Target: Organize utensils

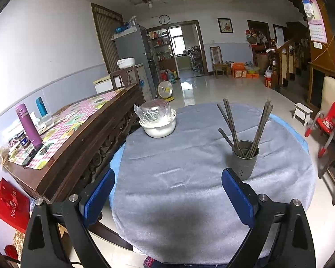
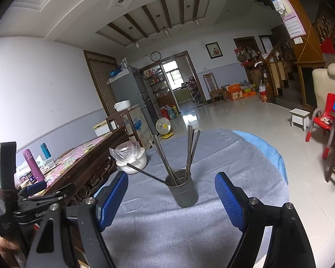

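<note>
The round counter wears a plain grey cloth over a light blue one. The cylindrical metal holder is dull grey, its thin metal chopsticks dark grey. Both hand-held grippers, left and right, have black frames with textured blue pads. The round ceramic bowl is white.

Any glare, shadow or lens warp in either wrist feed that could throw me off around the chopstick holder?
Left wrist view: a dark soft shadow lies on the grey cloth between the open fingers; the floor beyond glares; the holder is sharp. Right wrist view: the holder and chopsticks are crisp and centred; fisheye bends the walls and ceiling at the edges; the window is blown out.
</note>
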`<state>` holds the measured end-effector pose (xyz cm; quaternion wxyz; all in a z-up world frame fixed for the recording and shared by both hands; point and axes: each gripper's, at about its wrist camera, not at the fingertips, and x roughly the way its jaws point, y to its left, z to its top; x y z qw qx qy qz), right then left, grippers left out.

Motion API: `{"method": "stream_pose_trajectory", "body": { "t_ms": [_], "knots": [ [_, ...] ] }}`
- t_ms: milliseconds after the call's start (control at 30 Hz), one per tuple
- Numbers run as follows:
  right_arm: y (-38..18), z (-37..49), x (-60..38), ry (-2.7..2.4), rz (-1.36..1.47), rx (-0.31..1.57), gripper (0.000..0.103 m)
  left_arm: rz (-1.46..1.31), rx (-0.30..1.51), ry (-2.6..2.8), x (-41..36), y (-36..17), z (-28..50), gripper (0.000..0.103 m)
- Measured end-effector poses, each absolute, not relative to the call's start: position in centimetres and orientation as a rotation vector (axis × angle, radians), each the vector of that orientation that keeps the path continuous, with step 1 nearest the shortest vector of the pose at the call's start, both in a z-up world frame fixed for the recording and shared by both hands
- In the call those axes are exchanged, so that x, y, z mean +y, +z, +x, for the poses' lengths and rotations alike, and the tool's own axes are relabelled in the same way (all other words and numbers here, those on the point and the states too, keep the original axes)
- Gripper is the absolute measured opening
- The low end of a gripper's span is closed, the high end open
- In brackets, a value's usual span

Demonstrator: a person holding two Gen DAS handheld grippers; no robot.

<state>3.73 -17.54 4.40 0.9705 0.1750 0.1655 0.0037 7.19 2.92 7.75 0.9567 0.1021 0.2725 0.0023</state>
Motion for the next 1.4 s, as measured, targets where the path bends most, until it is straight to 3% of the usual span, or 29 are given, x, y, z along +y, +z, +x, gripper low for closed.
{"method": "stream_pose_trajectory", "body": {
  "t_ms": [700, 1400],
  "knots": [
    [4.5, 5.0, -16.4, 0.038, 0.354, 0.359, 0.083, 0.211, 0.561, 0.023, 3.2, 7.4, 7.4, 0.096],
    [2.6, 9.8, -14.6, -0.001, 0.326, 0.449, 0.083, 0.198, 0.657, -0.037, 4.0, 4.9, 12.8, 0.096]
  ]
}}
